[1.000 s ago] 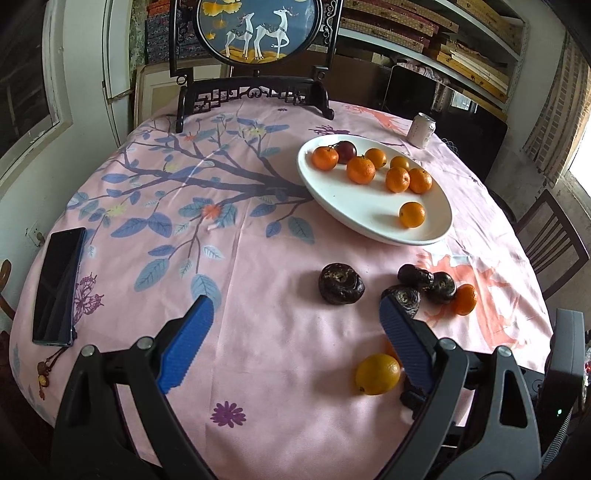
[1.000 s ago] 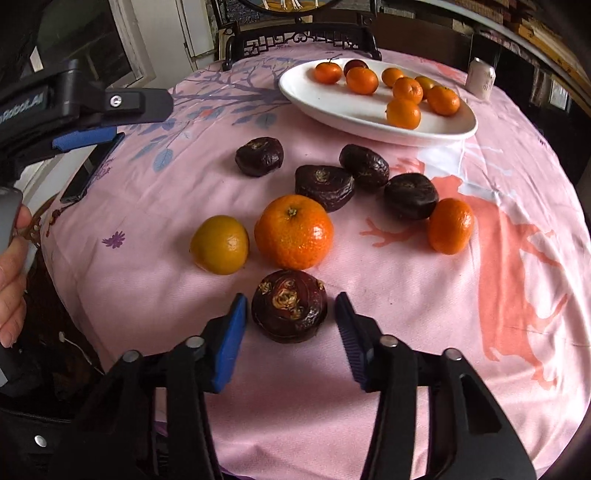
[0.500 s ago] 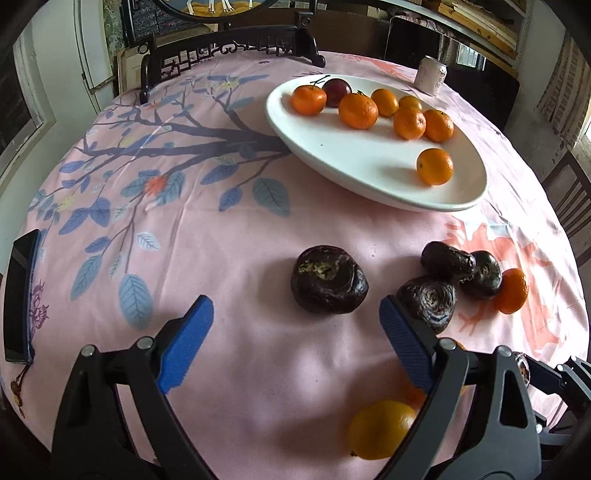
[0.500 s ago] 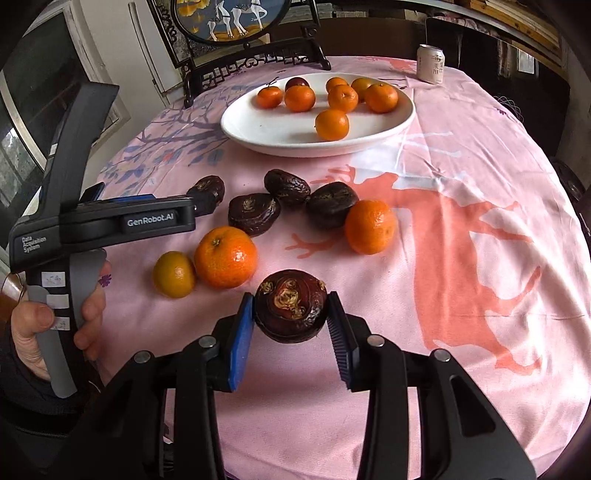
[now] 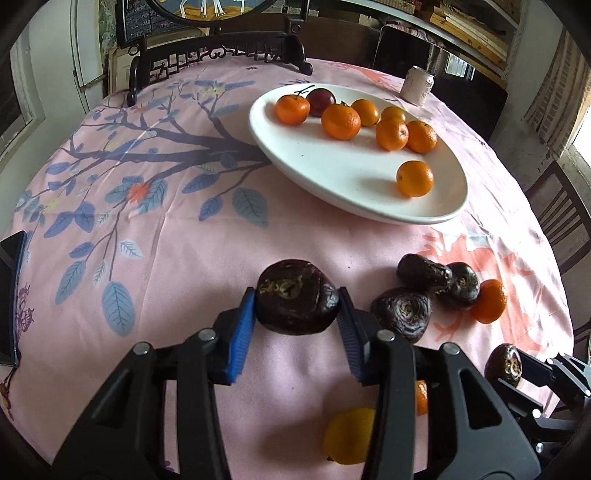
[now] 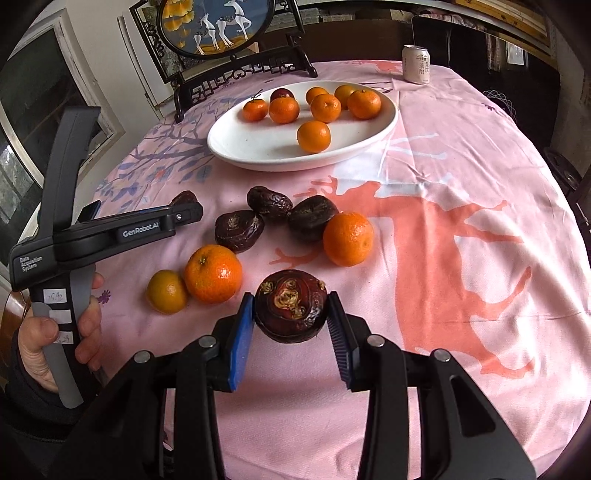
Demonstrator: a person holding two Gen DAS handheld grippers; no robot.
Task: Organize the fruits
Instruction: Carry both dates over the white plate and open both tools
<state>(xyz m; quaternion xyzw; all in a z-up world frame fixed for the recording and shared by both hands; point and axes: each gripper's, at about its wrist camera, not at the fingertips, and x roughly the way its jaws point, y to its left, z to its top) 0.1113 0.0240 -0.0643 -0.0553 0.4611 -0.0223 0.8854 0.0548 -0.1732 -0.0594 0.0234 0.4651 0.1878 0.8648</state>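
My left gripper is shut on a dark wrinkled fruit just above the pink tablecloth. My right gripper is shut on another dark wrinkled fruit, held above the cloth. A white oval plate holds several oranges and one dark red fruit. Three dark fruits and an orange lie together on the cloth. A big orange and a small yellow-orange fruit lie to their left.
A drink can stands behind the plate. A framed deer picture on a dark stand is at the table's far edge. A black phone lies at the left edge. A wooden chair stands to the right.
My left gripper moved forward and closed on the dark fruit. My right gripper, closed on its fruit, has lifted it off the cloth.
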